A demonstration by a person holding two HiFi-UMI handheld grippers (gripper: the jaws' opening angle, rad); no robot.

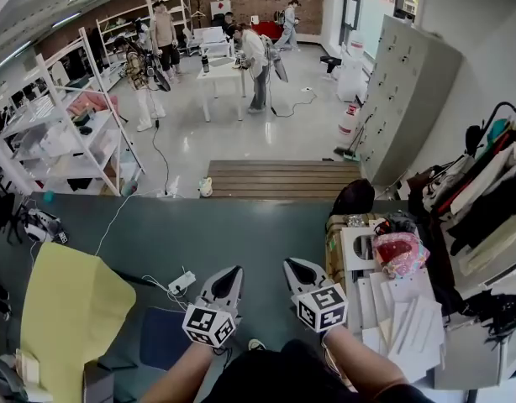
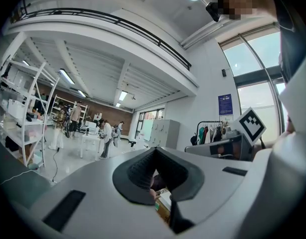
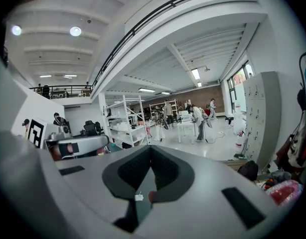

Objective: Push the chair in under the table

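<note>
In the head view both grippers are held side by side low in the middle, pointing away from me over a dark teal floor [image 1: 241,225]. My left gripper [image 1: 232,272] is shut with nothing between its jaws. My right gripper [image 1: 292,266] is also shut and empty. A table [image 1: 470,358] with white papers and a pink bag [image 1: 401,252] stands at the right. I cannot make out a chair for certain; a dark blue shape [image 1: 161,338] lies below the left gripper. The left gripper view shows closed jaws [image 2: 154,151] against the open hall, and so does the right gripper [image 3: 149,149].
A yellow sheet [image 1: 69,305] lies at the left, with a white power strip [image 1: 181,282] and cables beside it. A cardboard box [image 1: 335,242] and black backpack [image 1: 355,198] sit by the table. Wooden steps [image 1: 279,179], grey lockers [image 1: 405,99], white shelving [image 1: 73,133] and several people stand beyond.
</note>
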